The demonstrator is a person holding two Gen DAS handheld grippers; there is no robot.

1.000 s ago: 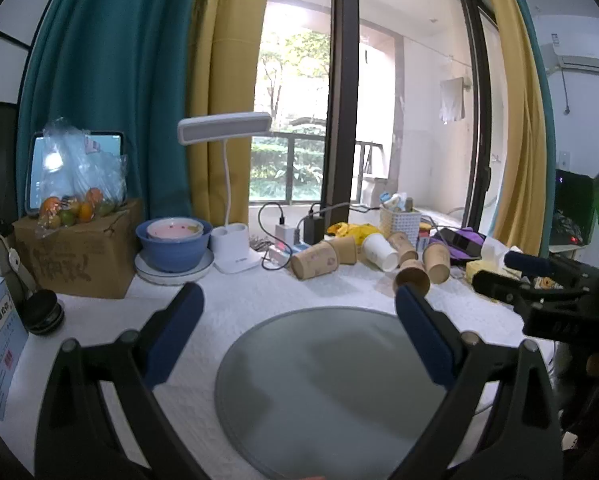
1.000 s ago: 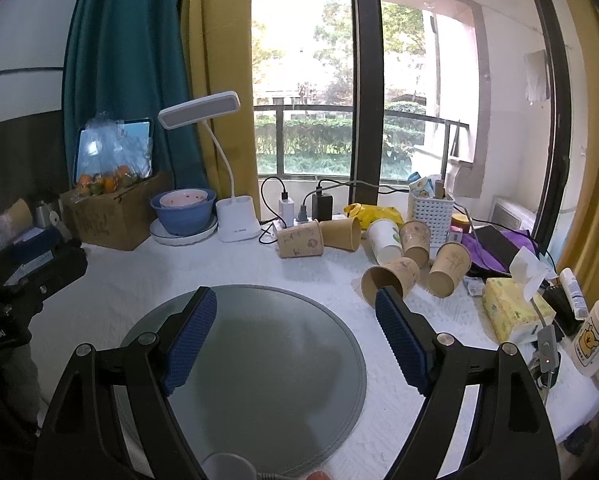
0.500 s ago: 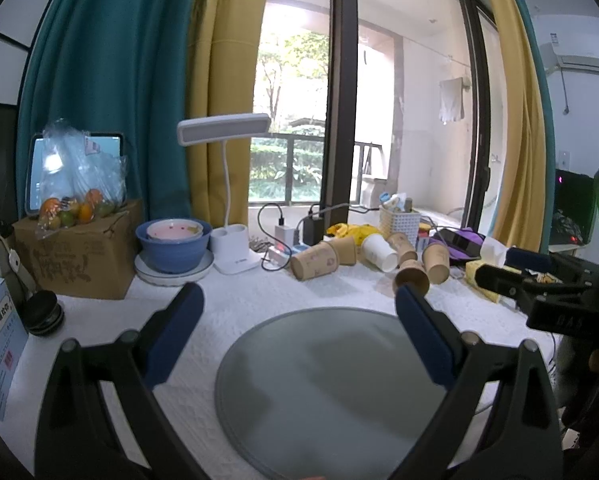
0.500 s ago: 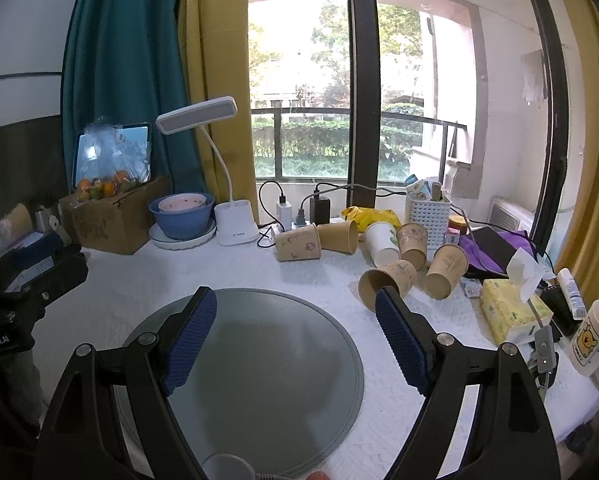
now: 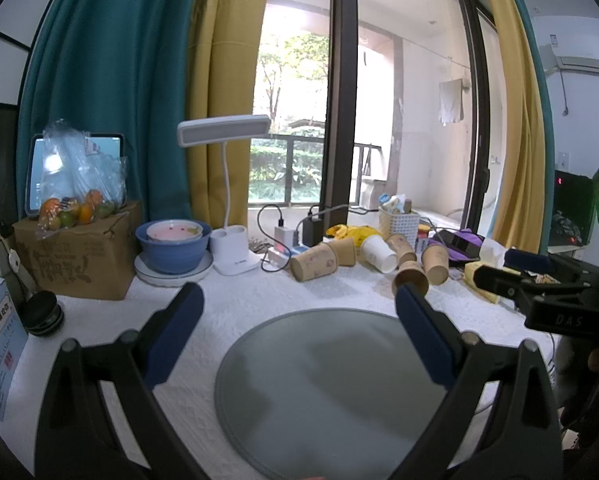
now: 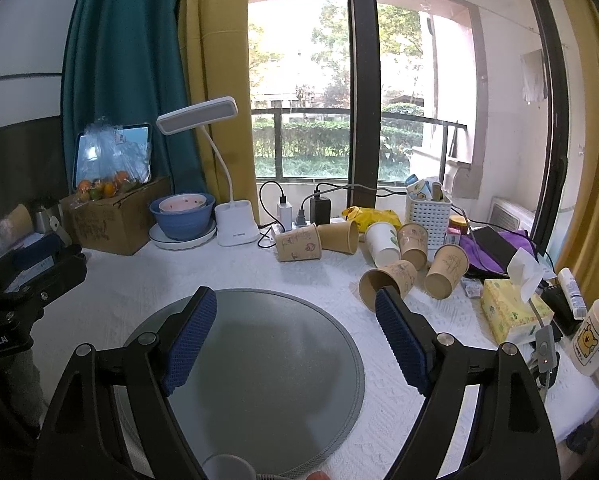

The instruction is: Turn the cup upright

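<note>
Several paper cups lie on their sides at the back right of the white table. The nearest brown cup [image 6: 387,282] [image 5: 411,277] lies with its mouth toward me, just past the round grey mat [image 6: 259,360] [image 5: 331,384]. A white cup [image 6: 383,242] and other brown cups [image 6: 297,242] lie behind it. My right gripper [image 6: 295,320] is open and empty above the mat. My left gripper [image 5: 299,312] is open and empty above the mat's left side.
A blue bowl [image 6: 183,216], white desk lamp [image 6: 235,224], power strip with chargers [image 6: 299,216], cardboard box [image 6: 115,220], tissue box [image 6: 511,312] and a bear mug [image 6: 593,338] ring the table. A white basket [image 6: 427,216] stands behind the cups.
The right gripper's view has shifted slightly; the cups sit a little lower and closer. The left gripper has hardly moved.
</note>
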